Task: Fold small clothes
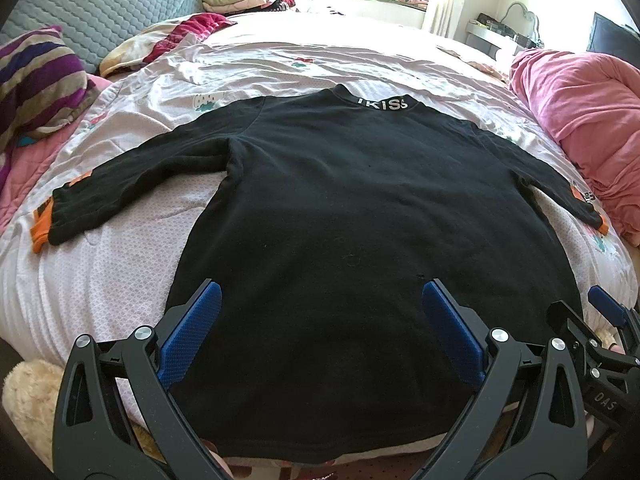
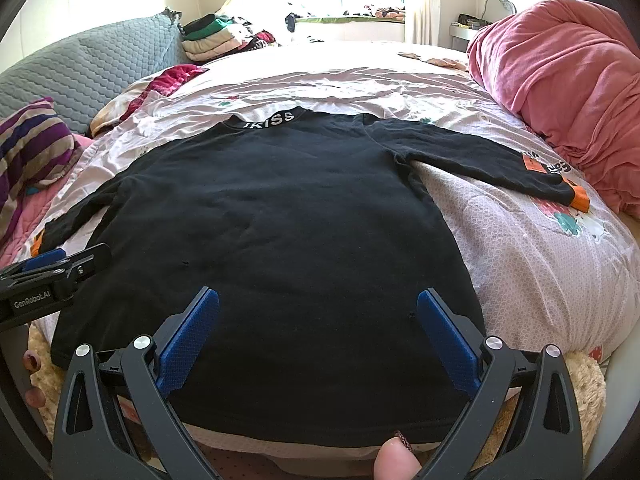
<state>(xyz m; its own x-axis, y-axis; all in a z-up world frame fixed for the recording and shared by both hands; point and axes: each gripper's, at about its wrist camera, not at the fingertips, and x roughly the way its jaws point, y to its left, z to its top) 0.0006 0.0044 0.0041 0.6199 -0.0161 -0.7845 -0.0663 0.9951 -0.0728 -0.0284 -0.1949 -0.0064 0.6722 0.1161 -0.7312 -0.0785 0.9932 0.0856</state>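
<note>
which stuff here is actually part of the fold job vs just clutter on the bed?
In play:
black long-sleeved top with orange cuffs, spread flat
left claw, open
right claw, open

Just lying about:
pink bunched-up blanket
purple striped pillow
stack of folded clothes
grey quilted headboard

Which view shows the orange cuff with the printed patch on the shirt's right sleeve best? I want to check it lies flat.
The right wrist view: the right sleeve cuff lies whole on the bed cover, patch and orange band facing the camera. In the left wrist view the same cuff sits squeezed against the fisheye edge, partly hidden.
</note>
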